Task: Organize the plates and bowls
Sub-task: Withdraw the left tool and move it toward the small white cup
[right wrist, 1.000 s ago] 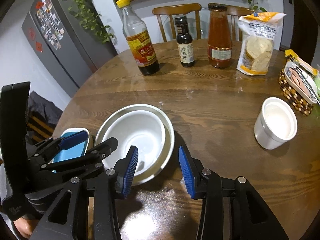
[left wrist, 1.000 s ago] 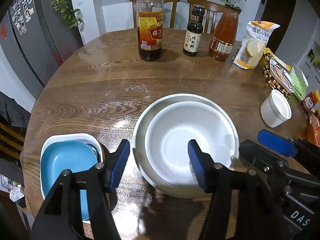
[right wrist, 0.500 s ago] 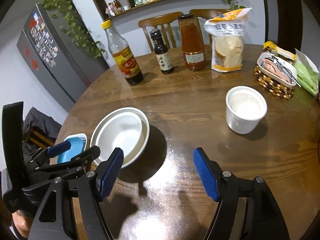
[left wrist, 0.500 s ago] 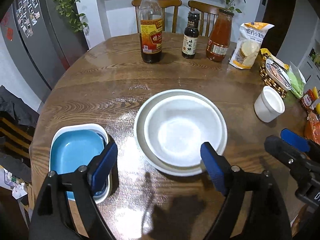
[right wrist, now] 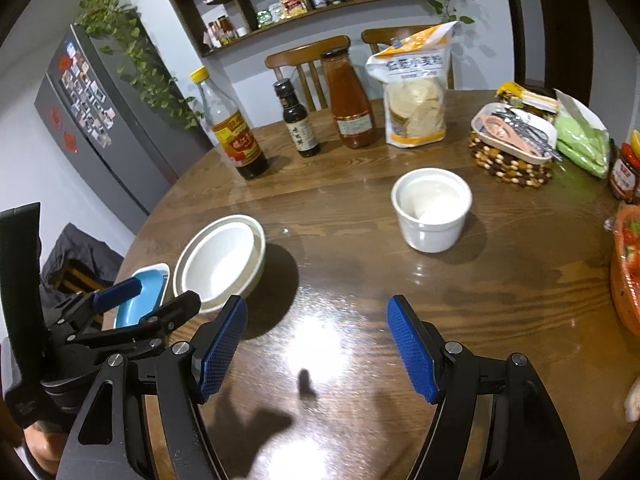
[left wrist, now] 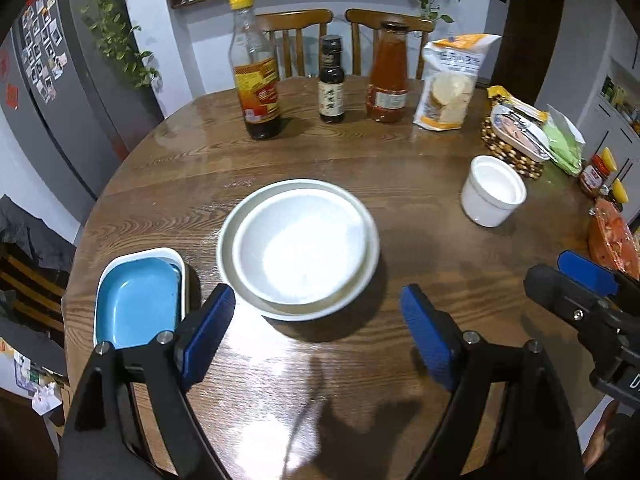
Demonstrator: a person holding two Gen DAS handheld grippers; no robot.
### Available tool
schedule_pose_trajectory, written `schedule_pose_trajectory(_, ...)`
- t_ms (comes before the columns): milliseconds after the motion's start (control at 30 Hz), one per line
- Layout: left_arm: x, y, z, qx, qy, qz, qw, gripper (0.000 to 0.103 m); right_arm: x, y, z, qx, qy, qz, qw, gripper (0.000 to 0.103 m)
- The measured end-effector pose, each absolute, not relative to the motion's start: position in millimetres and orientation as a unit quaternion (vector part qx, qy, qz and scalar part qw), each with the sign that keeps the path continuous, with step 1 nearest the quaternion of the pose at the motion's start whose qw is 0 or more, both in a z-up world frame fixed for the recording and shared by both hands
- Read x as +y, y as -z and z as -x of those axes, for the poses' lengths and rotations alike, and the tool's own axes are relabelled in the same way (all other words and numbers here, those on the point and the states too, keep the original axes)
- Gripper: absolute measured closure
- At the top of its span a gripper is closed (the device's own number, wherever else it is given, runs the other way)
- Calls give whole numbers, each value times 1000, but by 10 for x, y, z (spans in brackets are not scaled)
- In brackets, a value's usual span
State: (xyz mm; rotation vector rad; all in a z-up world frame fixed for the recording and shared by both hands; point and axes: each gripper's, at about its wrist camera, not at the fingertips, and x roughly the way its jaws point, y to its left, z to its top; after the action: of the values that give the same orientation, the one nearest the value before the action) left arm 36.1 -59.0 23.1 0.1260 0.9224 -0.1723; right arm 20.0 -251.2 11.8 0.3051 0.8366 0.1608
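1. The left gripper (left wrist: 316, 328) has its blue-padded fingers (left wrist: 208, 332) spread wide with nothing between them, held above the bare wood of the round table (left wrist: 420, 184).
2. The right gripper (right wrist: 316, 348) likewise has its fingers (right wrist: 412, 352) spread wide and grips nothing, also above the tabletop.
3. A white bowl (left wrist: 300, 244) sits nested inside a larger white bowl (left wrist: 360, 292) near the table's middle, just ahead of the left gripper's fingertips and apart from them.
4. To the left of that stack, near the table edge, a blue rectangular dish (left wrist: 136, 304) lies inside a white rectangular dish (left wrist: 176, 256); the left finger is just beside it.
5. A white ramekin (right wrist: 432, 208) stands alone to the right, well apart from the stacked bowls, ahead of the right gripper.
6. Along the far side stand a vinegar bottle (left wrist: 258, 76) with a yellow cap, a small dark sauce bottle (left wrist: 331, 84), a red sauce bottle (left wrist: 387, 76) and a bag of crackers (left wrist: 450, 84).
7. A beaded basket (right wrist: 512, 152) holding a white tray sits at the right, with a green packet (right wrist: 584, 140) beside it.
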Motion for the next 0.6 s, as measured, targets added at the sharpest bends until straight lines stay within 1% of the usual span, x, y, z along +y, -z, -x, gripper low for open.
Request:
schedule_pose_trajectory(367,-1057,-374,-131,427,103,-72,895,17,-3056,-213,69,386,-67,-155,907,30)
schedule_pose_trajectory(600,-1353,-672,-92,396,115,-79,908,17,-3371,-504,117,349,-67,-152,922,30)
